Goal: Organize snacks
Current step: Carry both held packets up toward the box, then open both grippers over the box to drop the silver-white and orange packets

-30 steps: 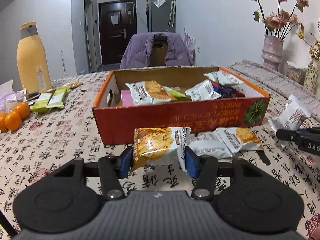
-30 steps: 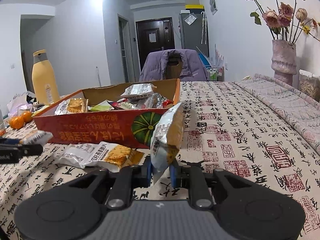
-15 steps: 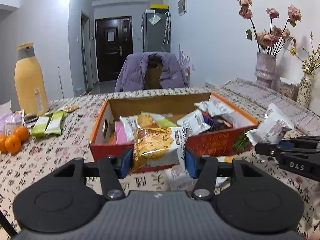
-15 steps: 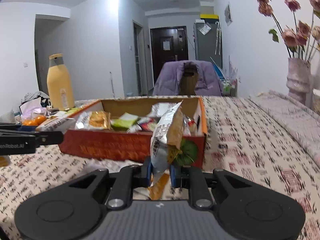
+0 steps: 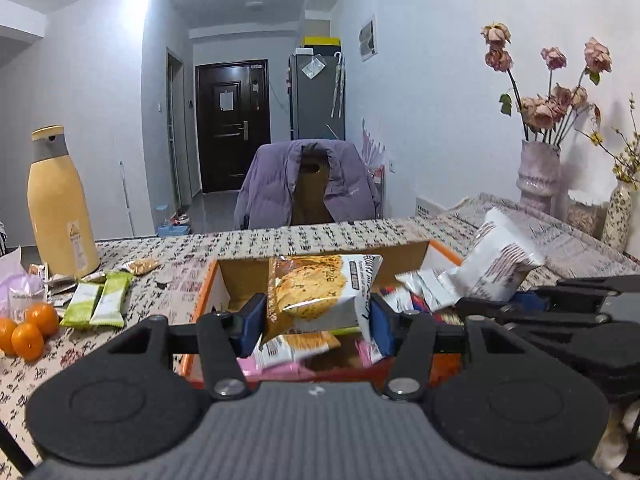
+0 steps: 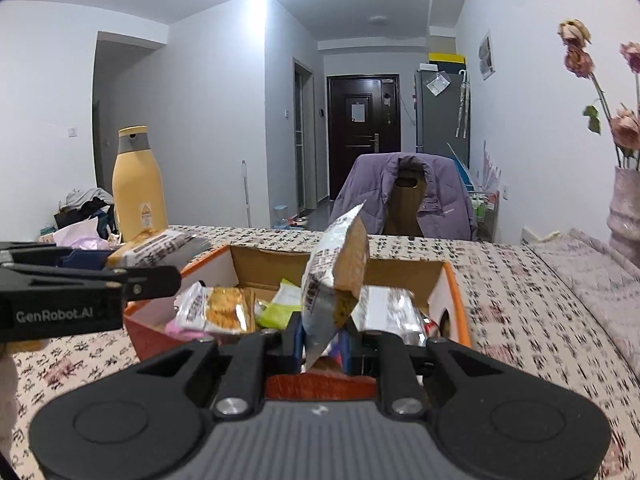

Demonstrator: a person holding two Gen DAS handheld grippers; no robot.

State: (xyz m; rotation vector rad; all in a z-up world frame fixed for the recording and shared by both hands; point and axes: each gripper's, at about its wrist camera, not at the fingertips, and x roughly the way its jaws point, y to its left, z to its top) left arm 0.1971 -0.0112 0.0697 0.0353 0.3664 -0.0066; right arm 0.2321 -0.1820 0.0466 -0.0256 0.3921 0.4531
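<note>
My left gripper (image 5: 316, 322) is shut on a cracker packet (image 5: 316, 292) printed with a golden cracker, held flat above the near end of the orange cardboard box (image 5: 200, 304). My right gripper (image 6: 320, 344) is shut on a second silver cracker packet (image 6: 336, 276), held upright on edge over the same box (image 6: 452, 280). That packet also shows in the left wrist view (image 5: 496, 268), at the right. Several snack packets (image 6: 216, 308) lie inside the box. The left gripper's arm shows at the left of the right wrist view.
A yellow bottle (image 5: 60, 204) stands at the left on the patterned tablecloth, with two green snack bars (image 5: 100, 300) and oranges (image 5: 28, 328) near it. A vase of dried roses (image 5: 538, 176) stands at the right. A chair with a purple jacket (image 5: 308, 184) is behind the table.
Both grippers have risen from the table and moved forward over the box, each carrying its packet. The packets left on the cloth in front of the box are out of view.
</note>
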